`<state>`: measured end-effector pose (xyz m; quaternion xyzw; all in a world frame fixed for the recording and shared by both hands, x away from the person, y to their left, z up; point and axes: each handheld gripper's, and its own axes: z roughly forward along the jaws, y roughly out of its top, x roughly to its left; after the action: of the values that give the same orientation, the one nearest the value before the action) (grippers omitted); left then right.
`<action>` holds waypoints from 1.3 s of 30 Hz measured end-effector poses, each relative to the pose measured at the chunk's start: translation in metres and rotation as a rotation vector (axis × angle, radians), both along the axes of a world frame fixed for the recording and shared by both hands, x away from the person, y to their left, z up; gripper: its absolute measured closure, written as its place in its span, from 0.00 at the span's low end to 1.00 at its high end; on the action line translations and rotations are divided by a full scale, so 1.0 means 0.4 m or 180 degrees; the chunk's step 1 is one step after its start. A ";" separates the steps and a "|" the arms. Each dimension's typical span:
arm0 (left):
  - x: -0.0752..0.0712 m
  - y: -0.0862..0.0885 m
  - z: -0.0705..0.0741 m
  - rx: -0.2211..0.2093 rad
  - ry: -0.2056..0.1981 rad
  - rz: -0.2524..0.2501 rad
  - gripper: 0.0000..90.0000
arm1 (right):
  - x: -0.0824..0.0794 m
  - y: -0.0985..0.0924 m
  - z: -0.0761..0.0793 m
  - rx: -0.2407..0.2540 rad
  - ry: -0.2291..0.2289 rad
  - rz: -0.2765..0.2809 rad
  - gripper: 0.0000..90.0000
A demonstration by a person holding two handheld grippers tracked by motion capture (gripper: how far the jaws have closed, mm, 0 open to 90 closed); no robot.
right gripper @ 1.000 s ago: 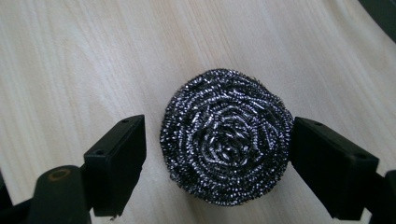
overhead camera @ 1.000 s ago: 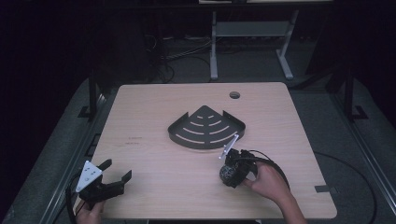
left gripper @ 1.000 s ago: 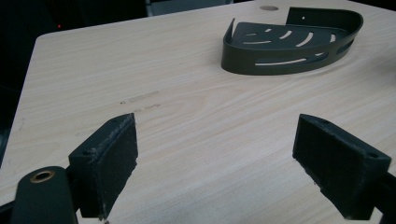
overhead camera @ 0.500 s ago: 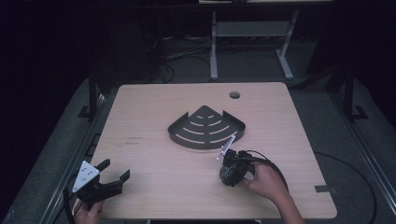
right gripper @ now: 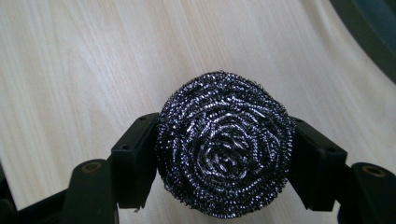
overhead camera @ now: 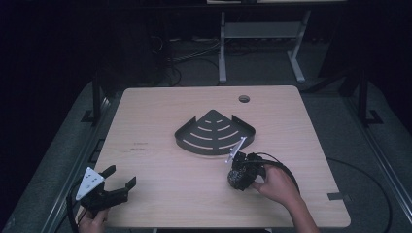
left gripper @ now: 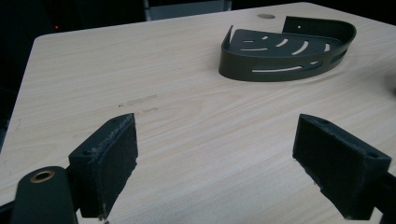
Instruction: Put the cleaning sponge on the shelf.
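A round steel-wool scourer sits between the black pads of my right gripper, which is shut on it after its jaws have just been closing. In the high view that gripper holds the scourer low over the wooden table, just in front of a dark slotted corner tray. My left gripper rests at the table's front left corner, open. Its pads stand wide apart with bare wood between them, and the tray lies farther off.
A round cable hole is near the table's far edge. A grey metal stand and loose cables sit on the floor behind the table. The right gripper's cable loops beside the hand.
The right gripper has shifted only slightly by the tray's near edge, with the scourer at its tip. The left gripper has stayed put.
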<state>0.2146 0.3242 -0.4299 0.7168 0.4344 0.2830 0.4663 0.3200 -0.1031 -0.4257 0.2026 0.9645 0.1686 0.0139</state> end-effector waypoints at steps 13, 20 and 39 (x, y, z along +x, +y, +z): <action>0.002 -0.004 0.000 0.0011 0.0000 -0.0014 0.15 | 0.025 0.005 0.030 0.0018 0.0029 0.0032 0.36; 0.002 -0.009 0.000 0.0015 -0.0007 -0.0024 0.15 | 0.048 0.004 0.053 0.0069 0.0062 0.0023 0.36; 0.008 -0.012 0.001 0.0014 -0.0018 -0.0035 0.15 | 0.115 0.038 0.153 0.0080 -0.0088 0.0076 0.36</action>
<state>0.2179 0.3194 -0.4295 0.7194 0.4286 0.2834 0.4674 0.3659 -0.0880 -0.3645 0.1890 0.9644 0.1837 0.0226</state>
